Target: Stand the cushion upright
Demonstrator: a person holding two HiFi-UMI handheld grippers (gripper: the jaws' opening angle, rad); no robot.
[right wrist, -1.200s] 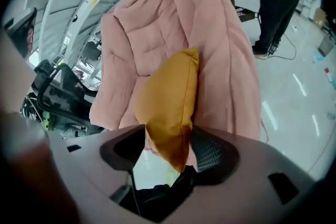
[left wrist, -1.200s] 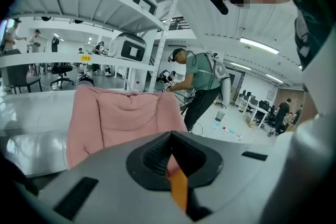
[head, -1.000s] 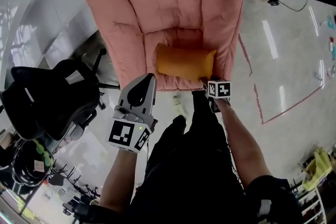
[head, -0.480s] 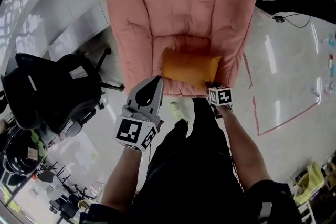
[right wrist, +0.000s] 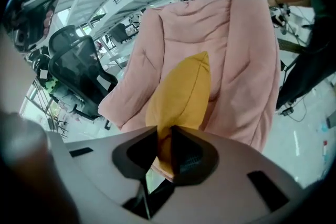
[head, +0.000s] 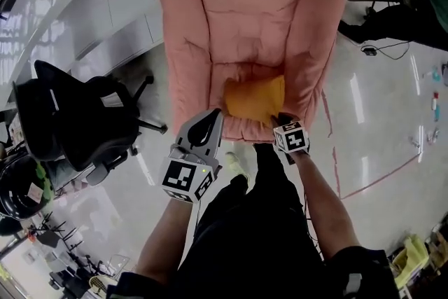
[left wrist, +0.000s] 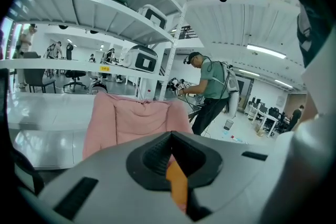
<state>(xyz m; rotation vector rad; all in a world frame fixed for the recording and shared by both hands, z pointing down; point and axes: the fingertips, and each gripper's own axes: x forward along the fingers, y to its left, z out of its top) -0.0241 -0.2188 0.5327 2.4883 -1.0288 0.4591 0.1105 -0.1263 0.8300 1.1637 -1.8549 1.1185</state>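
We pinch a corner of the orange cushion (head: 253, 99) with our right gripper (head: 281, 120), on the seat of the pink armchair (head: 203, 24).
The jaws are closing on its fabric. In the head view we see its long axis lying across the seat. The right gripper view shows it edge-on, running from the jaws toward the chair back. Our left gripper (head: 208, 121) hangs just beside, jaws together, empty.

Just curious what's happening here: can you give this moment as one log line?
right gripper: jaws closing on cushion edge | cushion: on armchair seat | left gripper: shut, empty
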